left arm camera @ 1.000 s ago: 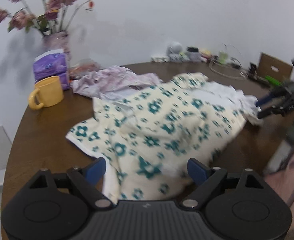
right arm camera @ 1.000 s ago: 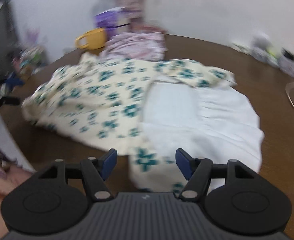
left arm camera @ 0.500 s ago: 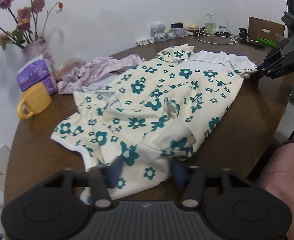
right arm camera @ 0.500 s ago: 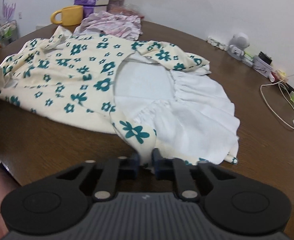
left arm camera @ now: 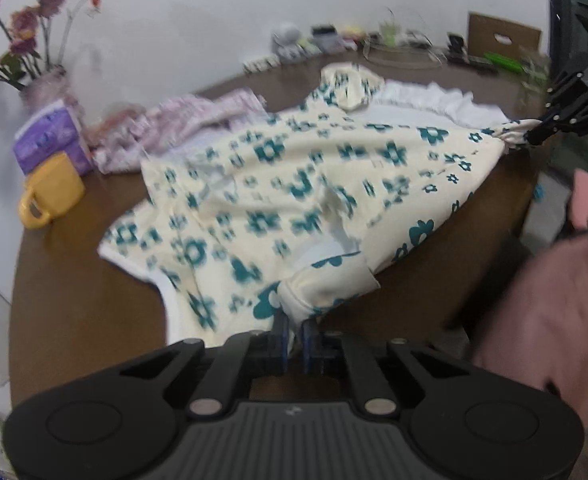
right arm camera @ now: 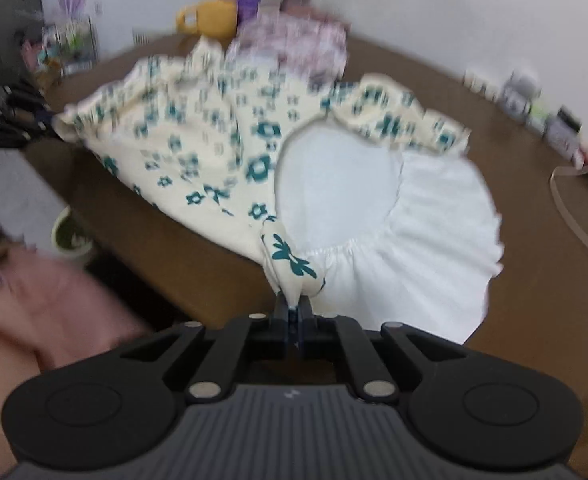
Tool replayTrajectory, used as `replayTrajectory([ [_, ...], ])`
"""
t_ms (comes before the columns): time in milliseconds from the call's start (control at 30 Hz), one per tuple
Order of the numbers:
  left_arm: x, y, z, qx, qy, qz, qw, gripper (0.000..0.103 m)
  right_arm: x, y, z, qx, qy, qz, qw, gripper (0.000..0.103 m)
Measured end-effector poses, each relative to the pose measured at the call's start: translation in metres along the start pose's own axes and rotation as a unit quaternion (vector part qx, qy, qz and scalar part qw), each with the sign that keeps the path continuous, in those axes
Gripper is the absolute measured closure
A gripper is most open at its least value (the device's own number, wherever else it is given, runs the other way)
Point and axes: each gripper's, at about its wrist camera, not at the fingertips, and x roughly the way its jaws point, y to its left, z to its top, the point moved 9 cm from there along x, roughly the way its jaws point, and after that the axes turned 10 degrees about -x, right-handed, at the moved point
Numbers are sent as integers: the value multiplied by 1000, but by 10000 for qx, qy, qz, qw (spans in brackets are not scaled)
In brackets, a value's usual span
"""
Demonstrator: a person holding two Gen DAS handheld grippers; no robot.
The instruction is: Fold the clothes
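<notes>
Two grippers had a hold of the same garment, and what a stretch it was! Biggest of all, the round dark-brown wooden table point(left arm camera: 74, 300) carried everything. Spread across it lay the cream dress with teal flower print and a white ruffled lining point(right arm camera: 214, 152), pulled taut between both tools, its white inside facing up on the right-wrist view. Behind it sat a crumpled pink patterned cloth point(left arm camera: 198, 120), then a purple tissue pack point(left arm camera: 50, 140), then a yellow ceramic mug point(left arm camera: 52, 194) beside a vase of pink flowers point(left arm camera: 22, 40). The left gripper point(left arm camera: 294, 332) was pinched tight on a bunched corner of the dress at the near table edge. The right gripper point(right arm camera: 294, 312) was clamped just as hard on the opposite corner, lifting it clear of the wood.
</notes>
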Motion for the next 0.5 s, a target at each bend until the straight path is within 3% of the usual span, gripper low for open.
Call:
replayTrajectory([
  [100,-5,3,-7,-60,18,30,10000,93,4,-5,-8,227,109,38,9997,99],
  [133,-7,6,-5,-146,-46,55,9999,90,1,-12,-4,356,25,32,9994,94],
  [200,-17,15,5,-306,-288,96,9991,73,-10,-26,7,620,-239,63,9978,78],
  [233,-23,19,11,-380,-432,110,9983,67,-18,-34,16,728,-444,109,9963,64],
  [300,-37,29,25,-639,-760,24,9951,45,-33,-50,33,942,-851,201,9917,61],
  [367,-47,43,41,-851,-1018,64,9911,36,-43,-70,54,1086,-1129,195,9875,57],
  [400,-51,51,48,-949,-1134,125,9889,29,-41,-80,64,1008,-1150,8,9882,55],
  [500,-44,80,70,-1123,-1201,608,9845,24,-18,-111,94,550,-936,-781,9910,51],
])
